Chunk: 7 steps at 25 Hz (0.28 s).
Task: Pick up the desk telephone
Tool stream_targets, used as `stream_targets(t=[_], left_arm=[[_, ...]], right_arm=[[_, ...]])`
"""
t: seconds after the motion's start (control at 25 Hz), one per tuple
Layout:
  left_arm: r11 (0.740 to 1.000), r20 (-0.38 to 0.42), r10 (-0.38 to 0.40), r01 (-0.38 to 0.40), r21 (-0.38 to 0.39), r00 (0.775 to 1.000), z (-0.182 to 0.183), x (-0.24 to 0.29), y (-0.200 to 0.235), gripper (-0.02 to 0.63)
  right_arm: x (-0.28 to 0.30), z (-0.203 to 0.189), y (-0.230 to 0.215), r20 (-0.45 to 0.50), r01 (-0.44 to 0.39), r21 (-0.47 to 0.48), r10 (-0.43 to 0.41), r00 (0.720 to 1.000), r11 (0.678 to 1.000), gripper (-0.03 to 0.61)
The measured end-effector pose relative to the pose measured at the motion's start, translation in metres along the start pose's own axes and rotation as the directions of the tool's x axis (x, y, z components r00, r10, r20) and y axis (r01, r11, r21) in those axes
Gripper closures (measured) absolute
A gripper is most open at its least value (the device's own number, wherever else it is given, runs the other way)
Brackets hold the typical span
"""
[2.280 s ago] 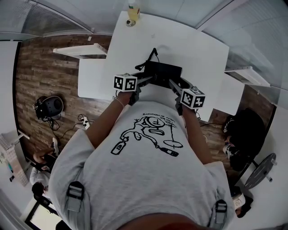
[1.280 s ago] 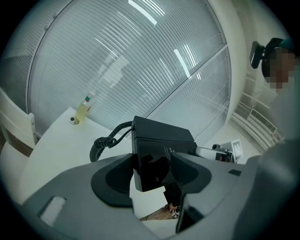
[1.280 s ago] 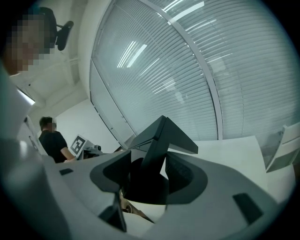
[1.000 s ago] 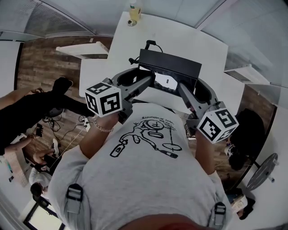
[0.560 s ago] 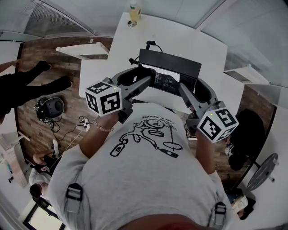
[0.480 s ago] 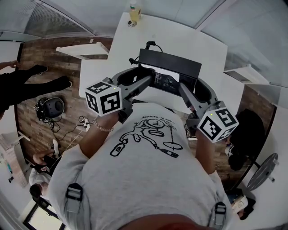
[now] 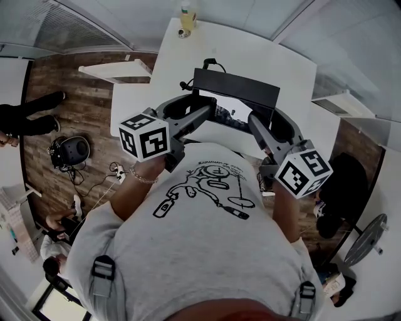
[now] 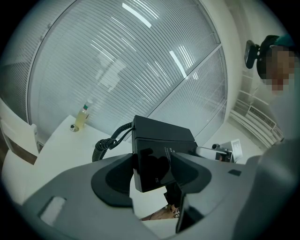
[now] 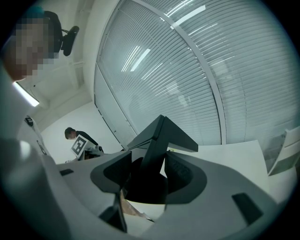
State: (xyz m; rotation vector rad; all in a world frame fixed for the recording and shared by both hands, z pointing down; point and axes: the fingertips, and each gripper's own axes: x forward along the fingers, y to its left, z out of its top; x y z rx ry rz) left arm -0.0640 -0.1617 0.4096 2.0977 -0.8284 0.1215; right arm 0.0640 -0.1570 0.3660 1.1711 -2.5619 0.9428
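Observation:
The black desk telephone (image 7: 235, 94) hangs in the air above the white table (image 7: 269, 56), tilted, with its coiled cord (image 8: 105, 143) trailing off its far left corner. My left gripper (image 7: 208, 110) is shut on the phone's left side, and my right gripper (image 7: 252, 119) is shut on its right side. In the left gripper view the phone (image 8: 159, 150) fills the gap of the left gripper (image 8: 152, 171), both jaws against it. In the right gripper view the phone (image 9: 157, 140) is wedged inside the right gripper (image 9: 147, 176) in the same way.
A bottle of yellow liquid (image 7: 185, 15) stands at the table's far edge, with a small cap beside it. White shelf-like pieces (image 7: 113, 70) flank the table on both sides. Cables and a dark round object (image 7: 72, 149) lie on the wooden floor at the left. A person's legs (image 7: 28, 116) show at the far left.
The phone sat on the table between both grippers; it is now lifted clear and closer to the head camera. A person at the left has moved mostly out of view.

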Motion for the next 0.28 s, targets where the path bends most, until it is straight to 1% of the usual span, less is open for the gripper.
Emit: stream_targets(t=[0.28], left_arm=[[1.0,0.0,-0.004,0.004,-0.004,1.0,-0.0031,0.0029,0.0024,0.368]], right_arm=[[0.0008,-0.0033,-0.0033,0.0,0.003,0.003,-0.003,1.0,1.0,0.365]])
